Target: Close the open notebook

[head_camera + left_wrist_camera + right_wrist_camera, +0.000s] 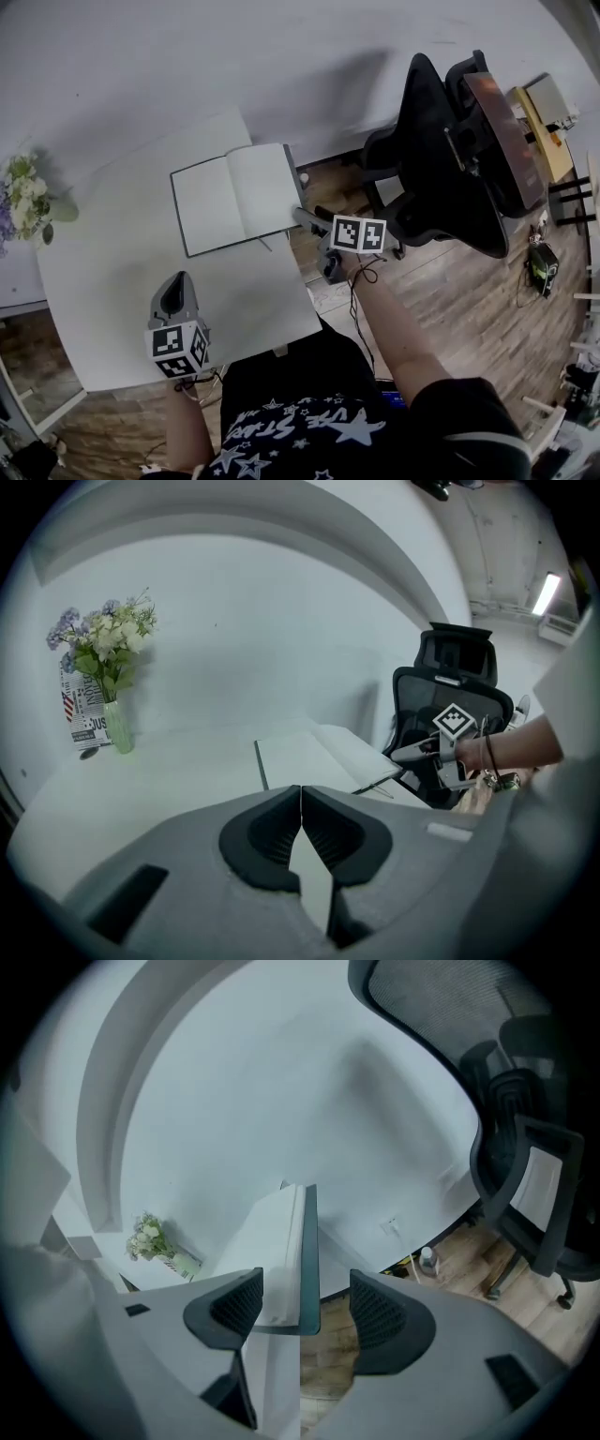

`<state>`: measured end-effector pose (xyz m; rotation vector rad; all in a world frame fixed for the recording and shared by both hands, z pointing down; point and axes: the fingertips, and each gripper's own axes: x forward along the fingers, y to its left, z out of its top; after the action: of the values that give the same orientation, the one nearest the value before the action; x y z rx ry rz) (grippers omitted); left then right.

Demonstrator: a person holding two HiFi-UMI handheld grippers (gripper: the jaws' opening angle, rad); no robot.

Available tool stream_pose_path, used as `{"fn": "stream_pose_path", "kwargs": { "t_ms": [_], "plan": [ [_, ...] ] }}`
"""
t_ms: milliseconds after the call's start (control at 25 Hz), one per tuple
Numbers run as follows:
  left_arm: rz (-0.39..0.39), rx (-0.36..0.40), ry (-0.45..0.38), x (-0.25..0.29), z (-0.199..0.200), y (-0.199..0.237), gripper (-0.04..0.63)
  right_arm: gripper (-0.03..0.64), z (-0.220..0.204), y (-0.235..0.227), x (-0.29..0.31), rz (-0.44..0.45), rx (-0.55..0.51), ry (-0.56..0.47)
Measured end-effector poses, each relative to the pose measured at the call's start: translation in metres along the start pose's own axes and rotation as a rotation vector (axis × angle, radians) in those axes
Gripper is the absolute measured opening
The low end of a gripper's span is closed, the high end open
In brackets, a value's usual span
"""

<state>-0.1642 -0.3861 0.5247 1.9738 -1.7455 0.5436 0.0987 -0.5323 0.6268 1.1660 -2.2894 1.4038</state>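
The open notebook (pixel 239 197) lies flat on the white table (pixel 112 309), blank pages up, with a dark cover. My right gripper (pixel 302 218) is at the notebook's near right corner. In the right gripper view the notebook's (pixel 281 1232) page stack and dark cover edge stand between the spread jaws of that gripper (pixel 305 1297), which is open; a gap shows on the cover side. My left gripper (pixel 175 286) rests over the table's near part, well short of the notebook (pixel 309 757). That left gripper (pixel 301 799) is shut, with nothing in it.
A vase of flowers (pixel 23 202) stands at the table's left edge, also seen in the left gripper view as a vase (pixel 108 682). A black office chair (pixel 450 159) stands right of the table on the wooden floor (pixel 487 300). A small bottle (pixel 428 1260) stands on the floor by the wall.
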Motion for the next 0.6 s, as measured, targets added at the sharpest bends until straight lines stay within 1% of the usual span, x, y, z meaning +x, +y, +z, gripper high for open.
{"fn": "stream_pose_path", "kwargs": {
  "t_ms": [120,240,280,320,400,520,600],
  "plan": [
    [0.023,-0.015,0.007,0.004,-0.002,-0.007,0.02,0.271,0.0,-0.002,0.009,0.051,0.024,0.031],
    [0.039,-0.024,0.016,0.005,-0.006,-0.011,0.02,0.248,-0.002,0.004,0.016,0.115,0.041,0.067],
    [0.044,-0.028,0.019,0.005,-0.008,-0.012,0.02,0.231,-0.003,0.006,0.017,0.137,0.049,0.08],
    [0.048,-0.033,0.021,0.004,-0.009,-0.012,0.02,0.201,-0.004,0.008,0.018,0.155,0.056,0.091],
    [0.056,-0.044,0.022,0.003,-0.012,-0.011,0.02,0.186,-0.004,0.01,0.018,0.173,0.06,0.102],
    [0.062,-0.059,0.015,0.002,-0.014,-0.011,0.02,0.11,0.003,0.011,0.012,0.175,0.035,0.088],
    [0.06,-0.067,0.008,0.001,-0.014,-0.011,0.02,0.073,0.008,0.016,0.007,0.161,-0.001,0.08]
  ]
}}
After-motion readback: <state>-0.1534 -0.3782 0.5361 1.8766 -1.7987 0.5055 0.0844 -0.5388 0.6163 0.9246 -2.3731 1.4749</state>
